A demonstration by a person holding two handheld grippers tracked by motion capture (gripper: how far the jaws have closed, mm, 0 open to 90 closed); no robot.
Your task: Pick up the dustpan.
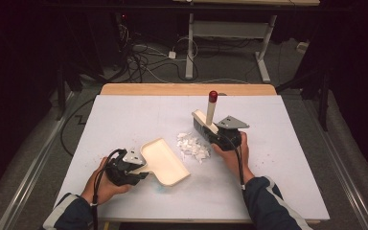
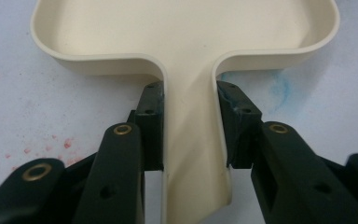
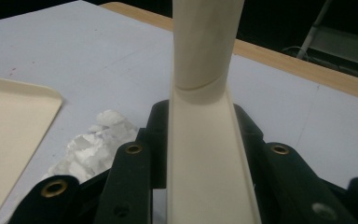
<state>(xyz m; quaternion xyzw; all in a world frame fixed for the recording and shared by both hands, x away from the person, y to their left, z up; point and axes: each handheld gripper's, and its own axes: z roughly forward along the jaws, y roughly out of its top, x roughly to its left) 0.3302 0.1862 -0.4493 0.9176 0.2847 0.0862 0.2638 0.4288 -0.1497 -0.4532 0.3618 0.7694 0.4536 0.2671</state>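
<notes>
White-topped table [image 1: 139, 115] seen from above, with a wooden strip along its far edge. Left gripper [image 1: 133, 168] near the front left, jaws closed on the narrow handle of a cream dustpan [image 1: 165, 160]; pads [image 2: 151, 116] pressed flat against both sides of the handle just behind the point where the tray widens. Dustpan tray lying on the tabletop, open mouth turned toward the middle of the table, just beside a small pile of white paper scraps [image 1: 191, 146]. Right gripper [image 1: 220, 136] to the right of the pile, jaws clamped on the cream body of a hand brush [image 1: 206, 122]. Brush handle rising steeply above the gripper, ending in a dark red tip [image 1: 213, 96]; brush head at the far right edge of the scraps, contact with them not discernible. In the right gripper view, brush [image 3: 205, 116] upright between the two black jaws, scraps [image 3: 95, 144] to its lower left, dustpan rim [image 3: 23, 93] farther left. In the left gripper view, faint red specks [image 2: 51, 144] and a blue smudge [image 2: 279, 88] on the table surface on either side of the handle. Dark floor with cables and a table frame beyond the far edge.
</notes>
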